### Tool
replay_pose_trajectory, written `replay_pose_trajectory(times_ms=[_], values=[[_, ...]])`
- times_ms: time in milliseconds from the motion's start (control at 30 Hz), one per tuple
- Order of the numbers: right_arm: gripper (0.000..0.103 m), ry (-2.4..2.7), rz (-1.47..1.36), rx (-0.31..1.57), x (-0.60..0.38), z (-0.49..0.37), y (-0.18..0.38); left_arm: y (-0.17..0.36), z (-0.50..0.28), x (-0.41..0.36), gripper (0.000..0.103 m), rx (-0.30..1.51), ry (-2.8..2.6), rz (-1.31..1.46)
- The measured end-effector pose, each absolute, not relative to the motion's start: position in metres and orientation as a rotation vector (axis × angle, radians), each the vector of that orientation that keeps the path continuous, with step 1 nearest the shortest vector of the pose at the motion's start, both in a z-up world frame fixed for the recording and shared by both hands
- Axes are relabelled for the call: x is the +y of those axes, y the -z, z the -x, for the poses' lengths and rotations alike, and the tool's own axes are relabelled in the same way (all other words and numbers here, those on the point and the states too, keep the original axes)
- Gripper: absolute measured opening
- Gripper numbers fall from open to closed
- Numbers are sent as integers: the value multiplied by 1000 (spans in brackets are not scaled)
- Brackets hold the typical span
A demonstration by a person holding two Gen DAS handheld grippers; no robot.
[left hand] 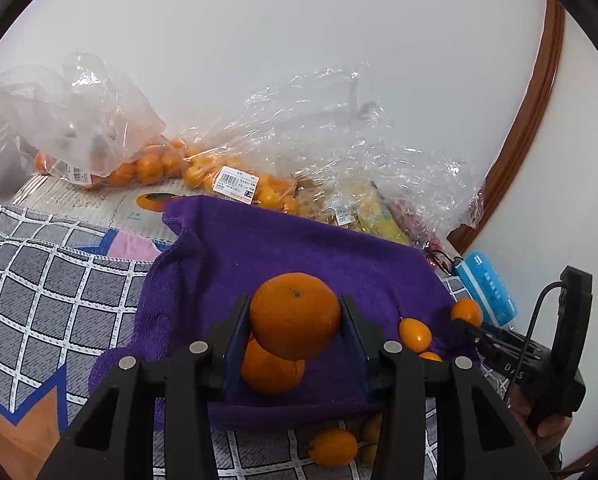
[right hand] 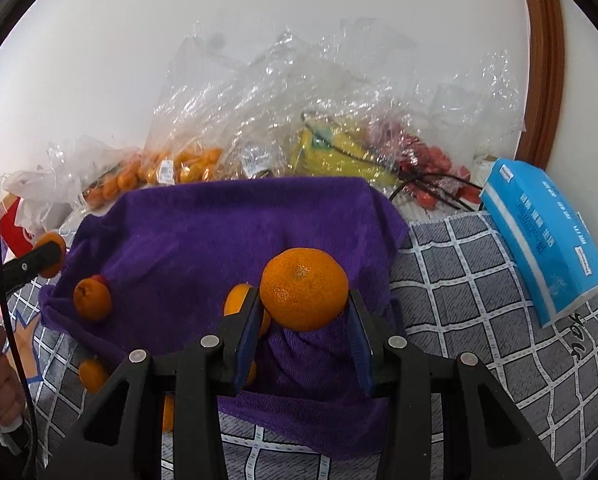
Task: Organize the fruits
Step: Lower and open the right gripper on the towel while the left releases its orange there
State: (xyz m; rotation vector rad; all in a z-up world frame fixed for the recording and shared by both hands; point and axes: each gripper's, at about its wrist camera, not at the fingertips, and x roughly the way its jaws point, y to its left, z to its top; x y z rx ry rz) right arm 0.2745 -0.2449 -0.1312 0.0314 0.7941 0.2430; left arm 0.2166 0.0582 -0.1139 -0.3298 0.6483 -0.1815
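Both wrist cameras look steeply down from close by, facing the wall, sharing the purple terry towel [left hand: 283, 240] [right hand: 227, 232].

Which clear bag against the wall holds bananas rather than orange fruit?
The crinkled bag behind the purple towel's far right corner: yellow bananas show through it. The bags left of it hold small orange fruit.

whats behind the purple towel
Behind the purple towel, against the wall, lie clear plastic bags: small oranges, bananas and red fruit. The towel's far edge covers the bags' lower parts, so what lies there cannot be seen.
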Motion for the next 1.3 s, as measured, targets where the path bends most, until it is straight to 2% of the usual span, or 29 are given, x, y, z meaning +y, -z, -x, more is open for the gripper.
replay_pose_trajectory(times_ms=[667,1300], values=[[42,-264,29,869,-232,-281,149,111,-213,51,41,636,215,344],[43,-282,48,763,-228,-257,120,123,-215,13,41,664,309,325]])
